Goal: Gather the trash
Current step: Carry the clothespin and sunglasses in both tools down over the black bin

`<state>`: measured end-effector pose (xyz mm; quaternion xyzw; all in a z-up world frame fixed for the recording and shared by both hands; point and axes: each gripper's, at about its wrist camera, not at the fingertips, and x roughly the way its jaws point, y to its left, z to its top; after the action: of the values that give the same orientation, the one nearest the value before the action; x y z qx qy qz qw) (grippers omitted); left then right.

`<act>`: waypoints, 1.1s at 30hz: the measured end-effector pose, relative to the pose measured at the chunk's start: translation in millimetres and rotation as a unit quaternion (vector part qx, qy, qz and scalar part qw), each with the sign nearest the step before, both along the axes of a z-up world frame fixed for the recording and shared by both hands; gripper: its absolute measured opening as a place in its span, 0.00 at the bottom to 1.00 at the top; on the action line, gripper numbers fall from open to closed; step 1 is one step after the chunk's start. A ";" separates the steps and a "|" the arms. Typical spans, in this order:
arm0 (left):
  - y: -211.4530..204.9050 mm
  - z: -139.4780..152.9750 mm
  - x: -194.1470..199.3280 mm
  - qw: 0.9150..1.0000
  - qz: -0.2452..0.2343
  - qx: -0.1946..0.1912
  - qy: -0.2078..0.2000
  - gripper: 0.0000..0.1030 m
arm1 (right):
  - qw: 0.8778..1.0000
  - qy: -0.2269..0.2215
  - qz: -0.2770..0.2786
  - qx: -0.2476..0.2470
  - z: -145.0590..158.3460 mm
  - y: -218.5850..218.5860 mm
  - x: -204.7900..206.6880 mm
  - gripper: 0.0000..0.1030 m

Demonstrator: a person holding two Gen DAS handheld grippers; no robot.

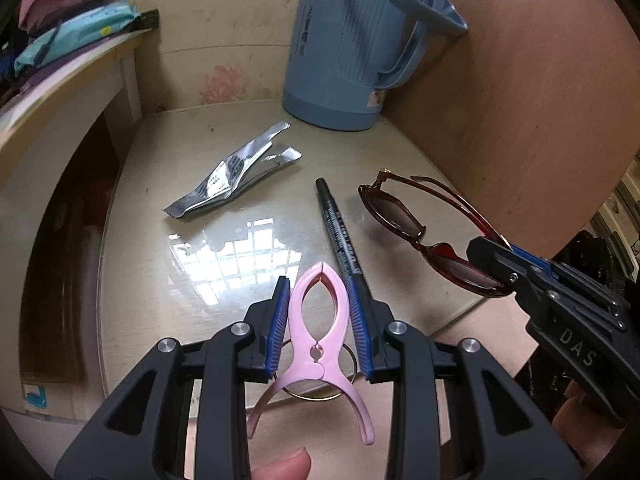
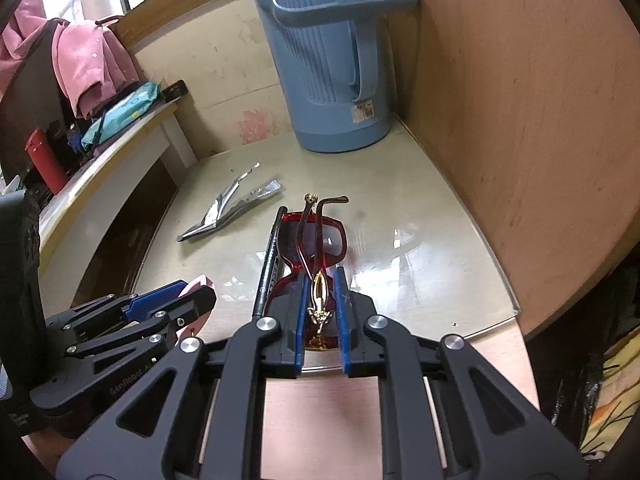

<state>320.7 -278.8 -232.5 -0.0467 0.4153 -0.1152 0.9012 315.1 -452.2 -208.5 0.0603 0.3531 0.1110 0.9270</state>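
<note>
Foil wrapper (image 1: 234, 174), just left of the pen (image 1: 340, 236), looks light, crinkly; pinch its raised end. Left gripper (image 1: 320, 304) clamps a pink clothespin (image 1: 318, 340); right gripper (image 2: 322, 300) clamps red sunglasses (image 2: 316, 240).

I see a glossy glass-topped table (image 1: 168, 280), pale, w/ window glare on it. Lying on it: a silver wrapper (image 1: 232, 172) mid-left, a black pen (image 1: 340, 232) just right of it, and a blue jug (image 1: 352, 48) standing at the back corner.
</note>
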 end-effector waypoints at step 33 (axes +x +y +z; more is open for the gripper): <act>33.6 125.9 -157.4 0.998 -0.002 -0.002 -0.057 0.28 | 0.998 -0.059 0.026 0.010 106.3 59.9 -176.4 0.13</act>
<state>163.3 -245.2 -106.6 -0.0411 0.3630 -0.1206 0.9230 138.6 -392.2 -102.1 0.0532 0.2981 0.1418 0.9424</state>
